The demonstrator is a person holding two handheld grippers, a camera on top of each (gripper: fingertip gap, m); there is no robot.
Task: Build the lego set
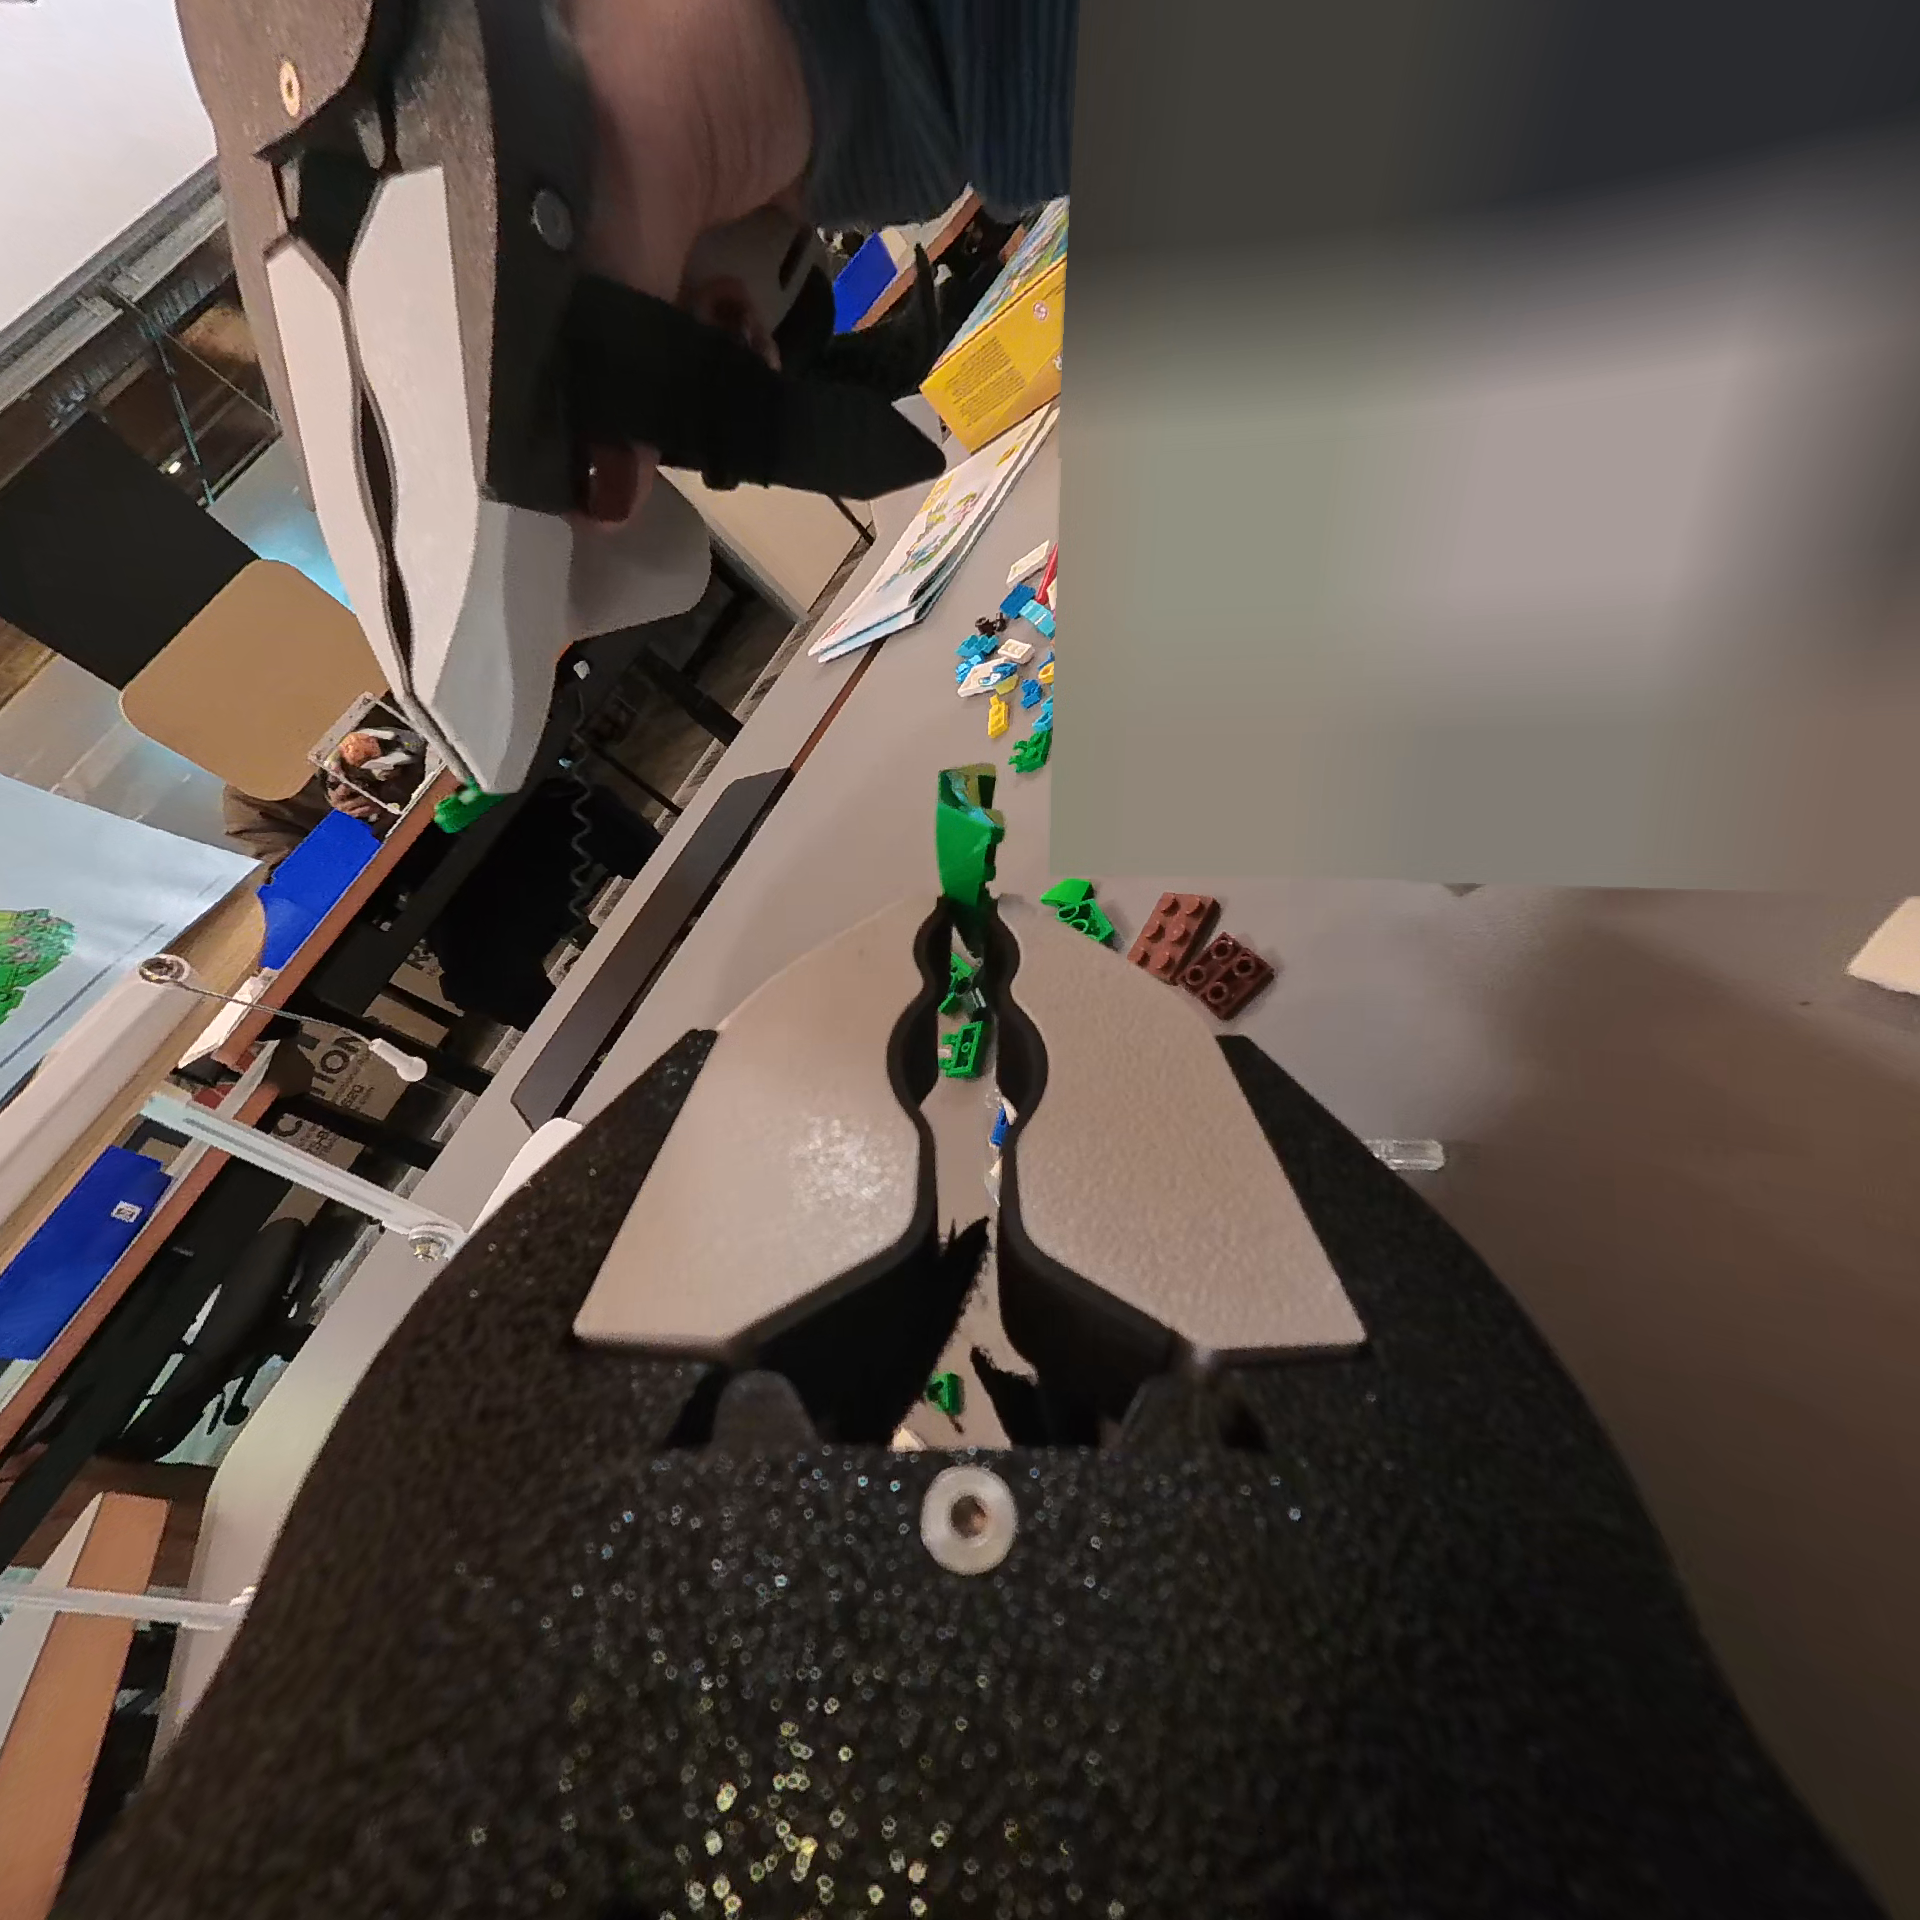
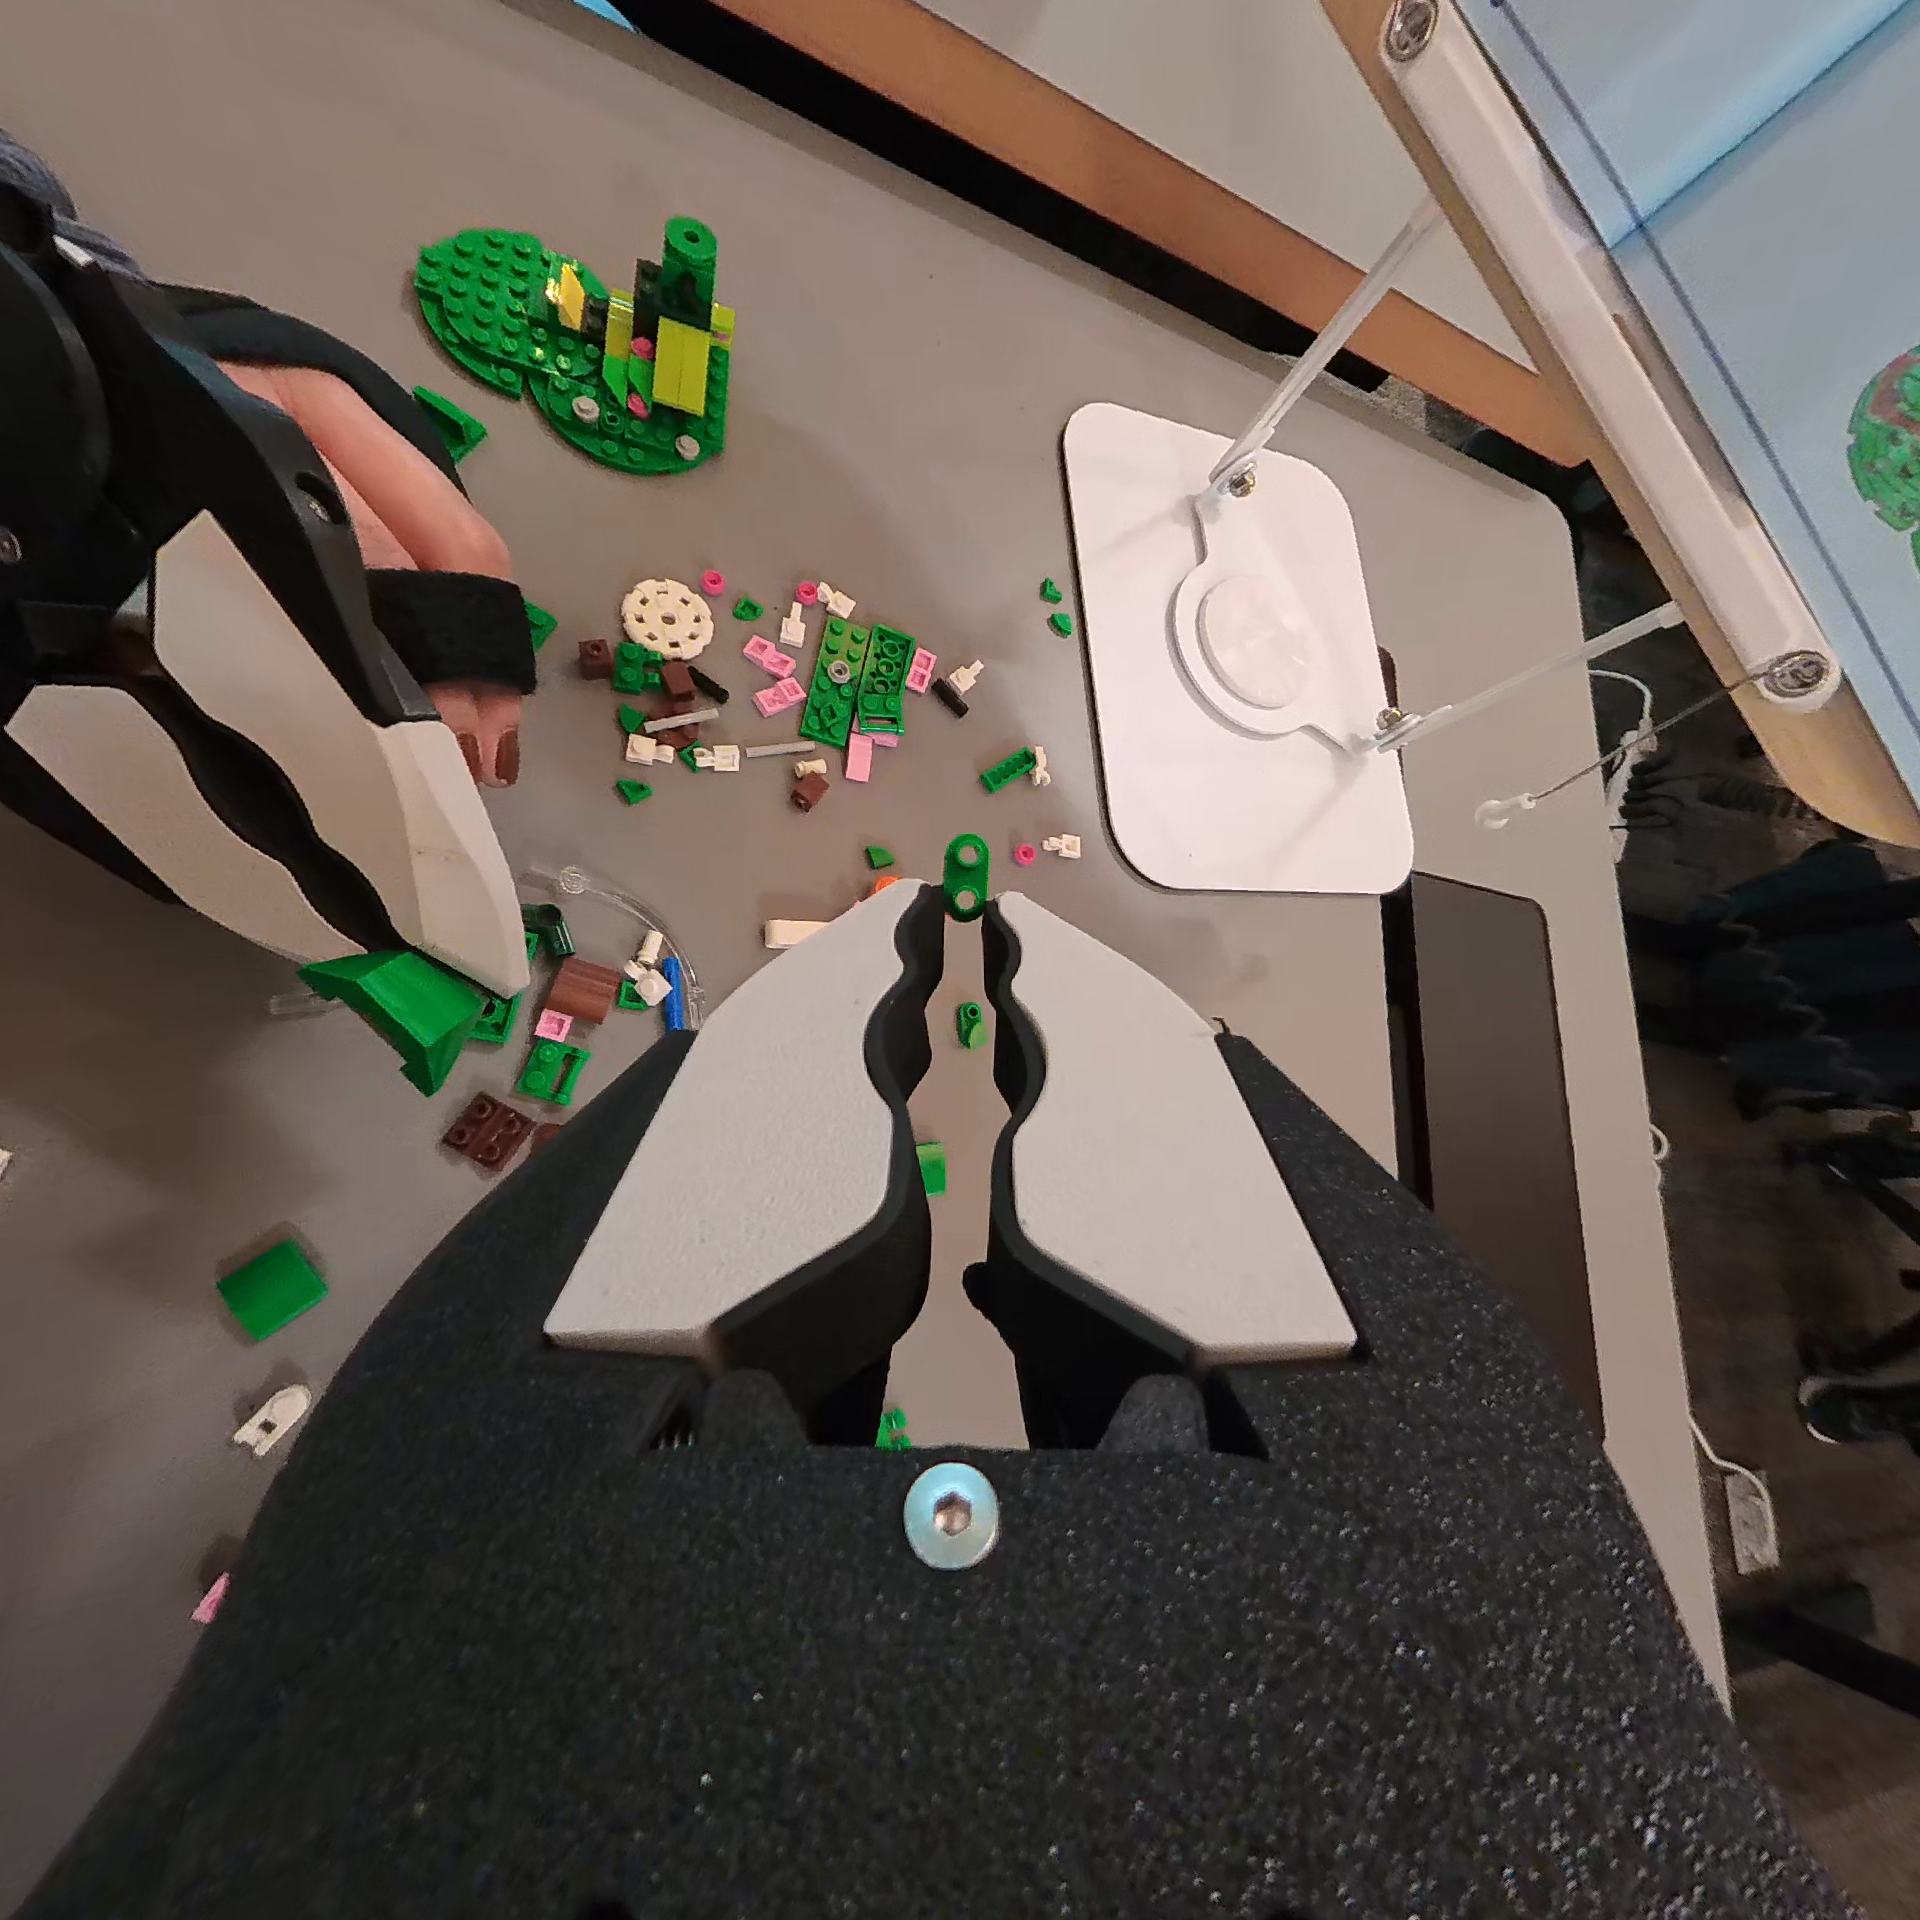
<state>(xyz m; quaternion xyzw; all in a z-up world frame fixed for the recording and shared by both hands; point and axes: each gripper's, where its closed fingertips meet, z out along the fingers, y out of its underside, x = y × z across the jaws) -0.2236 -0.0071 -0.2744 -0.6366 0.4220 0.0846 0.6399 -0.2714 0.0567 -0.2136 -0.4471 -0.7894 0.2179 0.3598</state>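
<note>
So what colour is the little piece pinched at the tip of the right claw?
Green; the right wrist view shows it best.

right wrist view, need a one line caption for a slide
Right gripper pinches a small green two-hole plate over scattered lego pieces while the left gripper grips a large green wedge.

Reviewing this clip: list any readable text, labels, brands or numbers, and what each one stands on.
I won't quote writing; these things carry it:
yellow box: printed text, small.
instruction booklet: pictures, print too small to read.
cardboard box, left wrist view: large dark lettering.
blue bin: small sticker, blurred.
loose bricks: none seen.
</note>
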